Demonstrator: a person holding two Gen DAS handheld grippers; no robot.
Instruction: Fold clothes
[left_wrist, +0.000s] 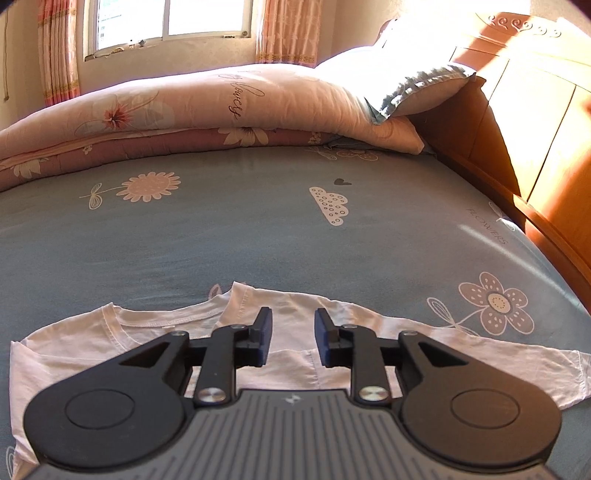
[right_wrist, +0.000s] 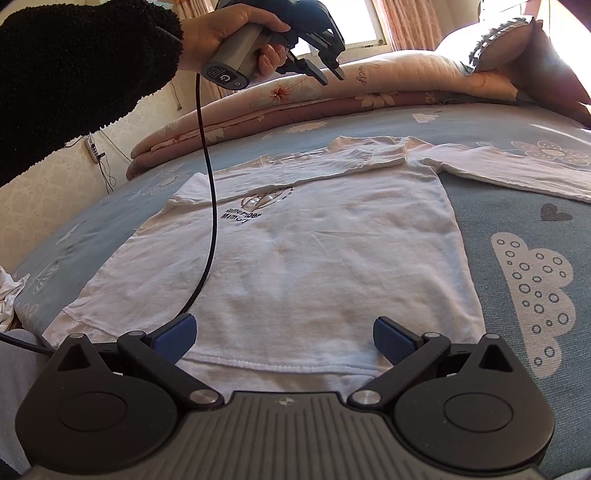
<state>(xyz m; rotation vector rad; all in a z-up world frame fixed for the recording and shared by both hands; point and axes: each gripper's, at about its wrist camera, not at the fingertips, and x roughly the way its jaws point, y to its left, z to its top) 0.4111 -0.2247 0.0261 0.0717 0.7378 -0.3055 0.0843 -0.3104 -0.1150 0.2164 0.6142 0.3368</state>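
A white long-sleeved shirt (right_wrist: 314, 251) with a small dark print lies flat on the blue bed sheet (right_wrist: 517, 221). One sleeve is folded across the chest; the other sleeve (right_wrist: 517, 173) stretches out to the right. My right gripper (right_wrist: 284, 338) is open and empty, just above the shirt's hem. My left gripper (left_wrist: 293, 338) is open and empty, held above the shirt's collar end (left_wrist: 147, 325). In the right wrist view the left gripper (right_wrist: 330, 75) hangs in the air well above the shirt, held by a hand in a black sleeve.
A folded pink floral quilt (left_wrist: 177, 110) and a pillow (left_wrist: 406, 85) lie at the far side of the bed. A wooden headboard (left_wrist: 535, 129) stands at the right. A black cable (right_wrist: 208, 184) hangs over the shirt. Crumpled white cloth (right_wrist: 9, 295) sits at the bed's left edge.
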